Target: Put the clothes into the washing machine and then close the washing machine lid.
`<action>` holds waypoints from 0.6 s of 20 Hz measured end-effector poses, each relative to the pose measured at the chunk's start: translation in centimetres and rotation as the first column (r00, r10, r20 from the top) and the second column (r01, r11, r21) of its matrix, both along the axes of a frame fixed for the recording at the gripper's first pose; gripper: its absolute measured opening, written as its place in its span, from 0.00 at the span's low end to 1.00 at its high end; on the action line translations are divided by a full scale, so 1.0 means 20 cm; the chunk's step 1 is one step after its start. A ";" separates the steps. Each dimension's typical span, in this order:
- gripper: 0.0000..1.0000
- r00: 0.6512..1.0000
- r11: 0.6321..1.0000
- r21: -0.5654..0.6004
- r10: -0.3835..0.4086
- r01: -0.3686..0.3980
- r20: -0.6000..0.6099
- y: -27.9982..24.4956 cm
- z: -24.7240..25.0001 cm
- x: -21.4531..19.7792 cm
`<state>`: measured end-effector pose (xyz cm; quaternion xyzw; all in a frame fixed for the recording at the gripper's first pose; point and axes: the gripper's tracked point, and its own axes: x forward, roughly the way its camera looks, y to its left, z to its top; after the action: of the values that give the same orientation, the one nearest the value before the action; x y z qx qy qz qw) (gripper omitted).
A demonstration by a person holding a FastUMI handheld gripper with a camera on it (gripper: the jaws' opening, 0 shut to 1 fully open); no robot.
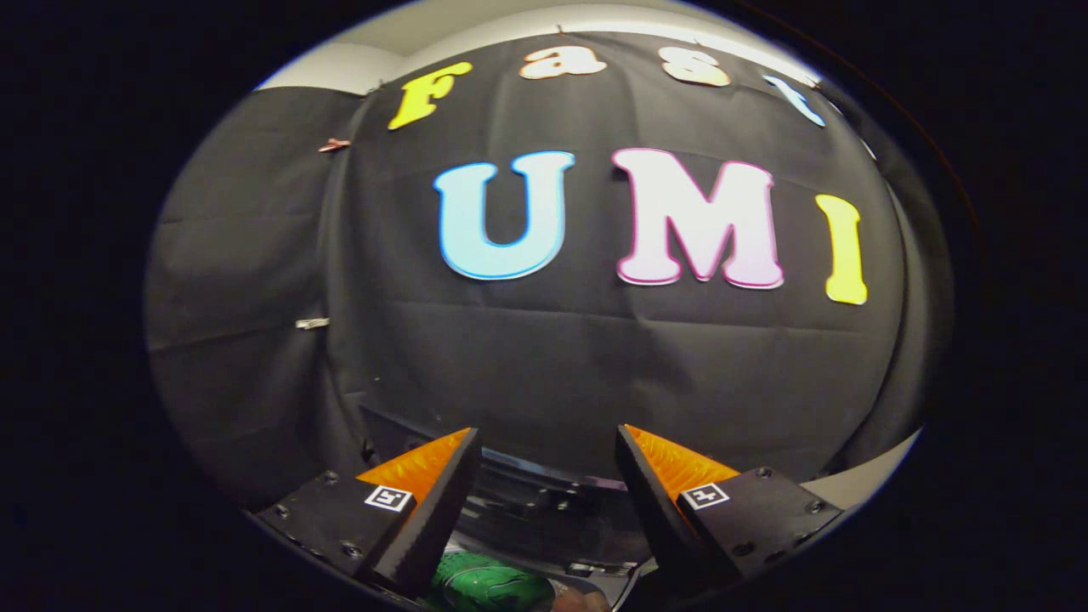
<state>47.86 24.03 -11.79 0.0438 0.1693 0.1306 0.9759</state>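
Black cloth wall (544, 357) is seen straight ahead, w/ a pale strip of room wall (340, 64) above it. Tongs (548, 442) are held spread, nothing pinched betw. the fingers. Washing machine (527, 501) is seen as a dark rim just beyond the tips, running across the view. Green clothes (489, 586) lie below, betw. the finger bases; long axis can't be told.

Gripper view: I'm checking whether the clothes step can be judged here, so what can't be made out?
- Washing machine: just a dark rim beyond the open, empty tongs; drum and lid state unreadable.
- Green item between the fingers: cut off low, partly covered by them; cannot tell what it is.
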 end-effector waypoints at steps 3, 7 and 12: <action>1.00 0.991 0.992 0.021 -0.121 0.122 -0.051 -0.11 -0.07 0.07; 0.99 0.982 0.986 -0.011 -0.165 0.165 -0.095 -0.16 -0.15 0.09; 0.99 0.970 0.980 -0.049 -0.197 0.191 -0.146 -0.20 -0.24 0.11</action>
<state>50.14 20.01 -16.60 0.0529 0.2395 0.0280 0.9691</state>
